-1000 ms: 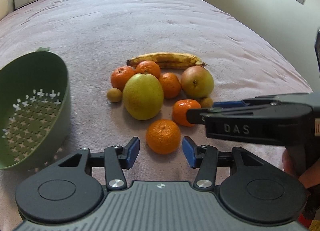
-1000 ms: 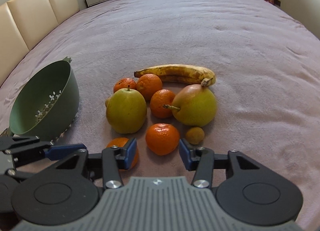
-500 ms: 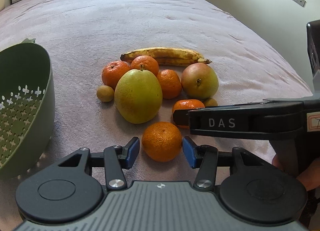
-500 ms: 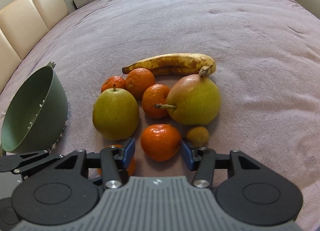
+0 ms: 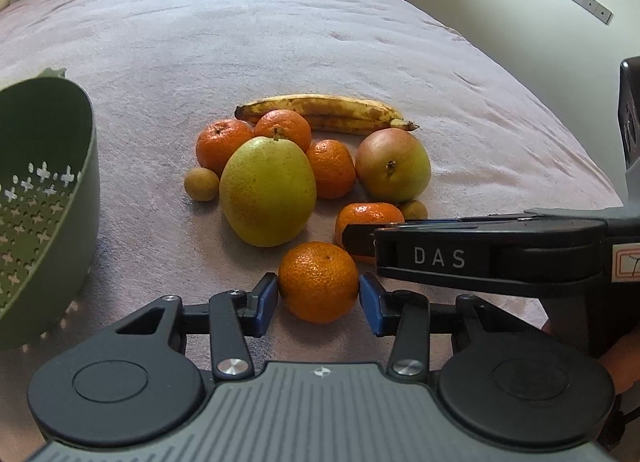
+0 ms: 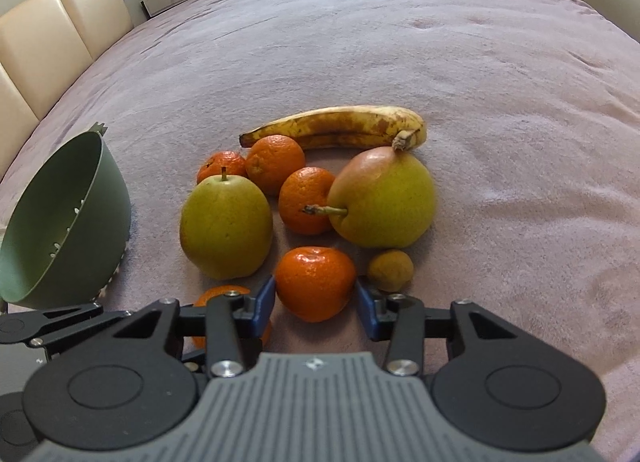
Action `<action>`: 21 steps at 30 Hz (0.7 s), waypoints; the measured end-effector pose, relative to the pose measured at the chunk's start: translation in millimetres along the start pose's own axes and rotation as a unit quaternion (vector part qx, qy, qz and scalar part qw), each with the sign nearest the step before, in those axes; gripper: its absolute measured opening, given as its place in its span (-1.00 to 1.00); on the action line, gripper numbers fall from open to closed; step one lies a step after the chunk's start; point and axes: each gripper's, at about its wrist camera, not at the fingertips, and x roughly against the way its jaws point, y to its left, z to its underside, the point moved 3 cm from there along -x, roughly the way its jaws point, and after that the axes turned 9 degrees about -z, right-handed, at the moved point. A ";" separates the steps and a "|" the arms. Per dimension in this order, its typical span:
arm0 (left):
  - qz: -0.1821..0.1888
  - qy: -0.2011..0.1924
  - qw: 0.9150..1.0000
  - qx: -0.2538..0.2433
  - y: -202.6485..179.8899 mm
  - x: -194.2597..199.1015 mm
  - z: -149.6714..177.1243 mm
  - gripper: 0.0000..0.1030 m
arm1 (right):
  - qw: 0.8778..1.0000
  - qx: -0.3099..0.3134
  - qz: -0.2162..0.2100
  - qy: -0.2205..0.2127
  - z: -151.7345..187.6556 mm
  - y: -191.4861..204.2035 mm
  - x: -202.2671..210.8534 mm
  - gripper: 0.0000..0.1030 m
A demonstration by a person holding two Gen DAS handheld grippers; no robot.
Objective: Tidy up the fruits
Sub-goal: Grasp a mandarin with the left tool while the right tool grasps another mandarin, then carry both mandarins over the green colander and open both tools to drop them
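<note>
The left gripper [image 5: 319,299] has been closing; its blue fingers [image 5: 267,298] now touch a mandarin [image 5: 318,281]. The right gripper [image 6: 315,302] has been closing too, touching another mandarin [image 6: 315,277]. Both mandarins sit mid-bed [image 6: 400,41], nearest the hands in the fruit pile.

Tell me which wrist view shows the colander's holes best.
Left wrist: the green colander faces the camera, so its cross-shaped holes show clearly across the inside wall, though the frame edge crops it. Right wrist shows the colander more from the side, with only a few small holes visible.
</note>
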 end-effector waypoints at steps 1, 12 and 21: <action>-0.004 -0.002 1.000 -0.002 0.0 2.4 -0.3 -0.03 | 1.000 0.000 -0.002 0.000 0.1 0.6 1.3 -0.20; -0.044 -0.014 0.999 0.002 7.2 34.4 -8.8 -0.04 | 0.999 0.028 -0.009 -0.017 -2.7 16.9 23.2 -0.21; -0.059 -0.042 0.997 0.026 24.0 75.3 -15.4 -0.04 | 0.996 0.077 -0.001 -0.055 -9.5 40.6 51.2 -0.22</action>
